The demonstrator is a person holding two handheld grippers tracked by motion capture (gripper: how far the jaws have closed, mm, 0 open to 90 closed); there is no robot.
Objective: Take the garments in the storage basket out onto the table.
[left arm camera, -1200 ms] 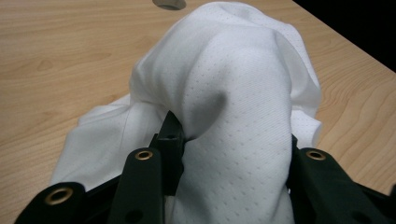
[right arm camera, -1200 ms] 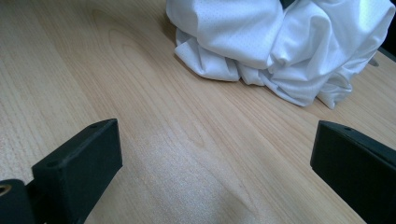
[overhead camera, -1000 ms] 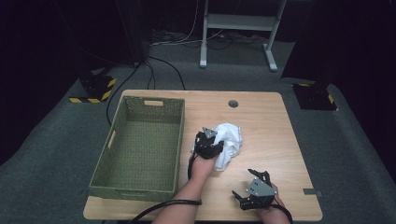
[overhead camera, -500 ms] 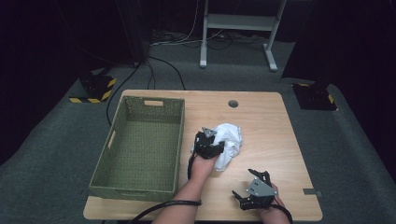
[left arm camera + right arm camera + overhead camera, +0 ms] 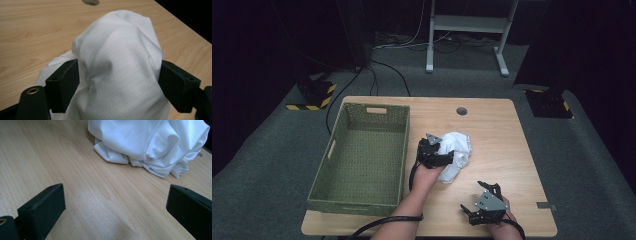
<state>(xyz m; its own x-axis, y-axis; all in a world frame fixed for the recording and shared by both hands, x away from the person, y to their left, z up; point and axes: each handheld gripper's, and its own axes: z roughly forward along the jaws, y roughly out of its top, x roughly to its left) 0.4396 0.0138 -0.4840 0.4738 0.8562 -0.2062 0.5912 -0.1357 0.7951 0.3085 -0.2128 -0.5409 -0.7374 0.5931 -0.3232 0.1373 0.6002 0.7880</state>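
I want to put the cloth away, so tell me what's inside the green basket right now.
The green woven basket looks empty: its bare woven floor shows in the high view. Only a strip just behind its near wall is hidden. The white cloth lies bunched on the table beside it, between the left gripper's jaws.

- High view: the table is evenly lit from above; the floor and far background fall into deep darkness.
- The white cloth is bright, nearly washed out, detail soft.
- Left gripper view: cloth sharp, soft grey shadows in its folds.
- Right gripper view: a faint pale sheen on the near wood; near black jaws slightly blurred.
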